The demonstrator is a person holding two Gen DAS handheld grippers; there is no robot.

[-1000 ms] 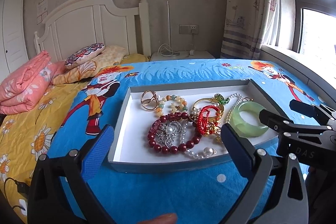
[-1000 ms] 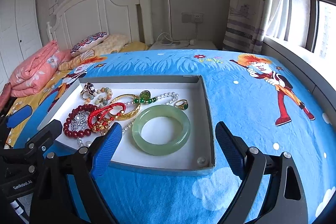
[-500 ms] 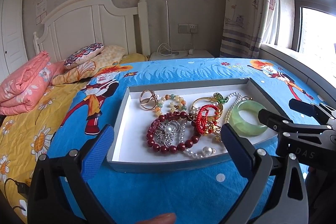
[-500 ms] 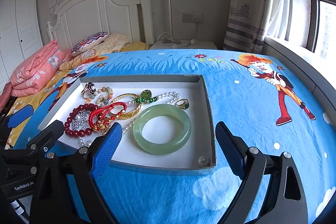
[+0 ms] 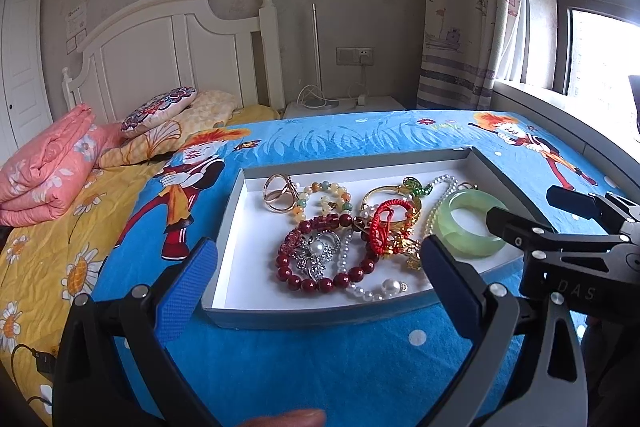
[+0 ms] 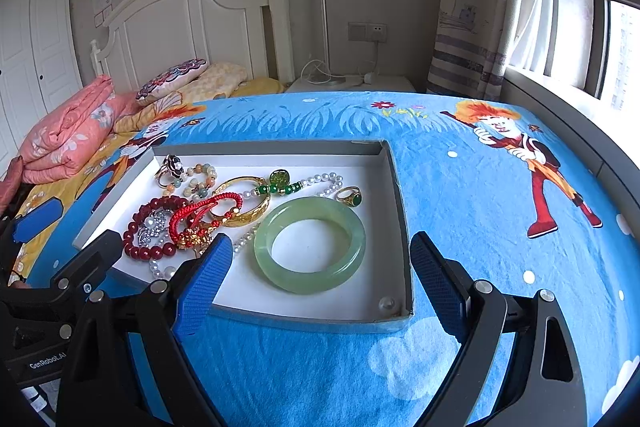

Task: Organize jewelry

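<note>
Jade-green bangle [image 6: 310,245] flat in the grey tray [image 6: 394,187], toward its right edge, clear of the rest. Tangled at tray centre: red bead bracelet [image 5: 320,255], red cord bracelet [image 5: 386,223], gold bangle [image 6: 244,201], pearl strand [image 5: 376,291] threading under the lot. Gold ring [image 6: 351,195] near the far right corner, loose pearl [image 6: 387,304] in the near right corner. Left gripper [image 5: 318,277] spread wide, empty, poised over the near edge opposite the bead pile. Right gripper [image 6: 320,281] likewise splayed, nothing held, bangle just ahead between its pads. Sorting apparently under way or pausing; stage unclear. Any pick here demanding a careful, single-piece pinch.
</note>
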